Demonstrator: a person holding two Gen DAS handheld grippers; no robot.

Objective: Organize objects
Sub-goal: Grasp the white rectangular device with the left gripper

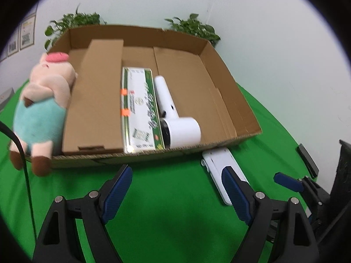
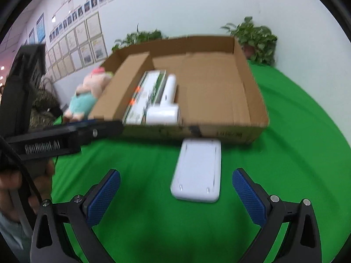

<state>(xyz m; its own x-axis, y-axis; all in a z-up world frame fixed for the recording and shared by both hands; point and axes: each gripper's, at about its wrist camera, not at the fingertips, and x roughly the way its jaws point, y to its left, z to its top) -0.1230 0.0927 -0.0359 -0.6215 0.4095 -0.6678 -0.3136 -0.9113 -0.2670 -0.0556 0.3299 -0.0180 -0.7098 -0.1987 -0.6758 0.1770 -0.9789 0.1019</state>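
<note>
On the green-covered counter (image 1: pixel 175 197) stands an open cardboard box (image 1: pixel 230 100) holding a brown carton (image 1: pixel 94 100), a green-and-white packet (image 1: pixel 140 109) and a white hair dryer (image 1: pixel 175 120) side by side. A plush pig (image 1: pixel 41 109) leans against its outer left wall. A flat white case (image 2: pixel 197 171) lies just before the box (touching nothing else). The left gripper (image 1: pixel 177 188) and right gripper (image 2: pixel 175 195) both hang with fingers wide, holding nothing.
</note>
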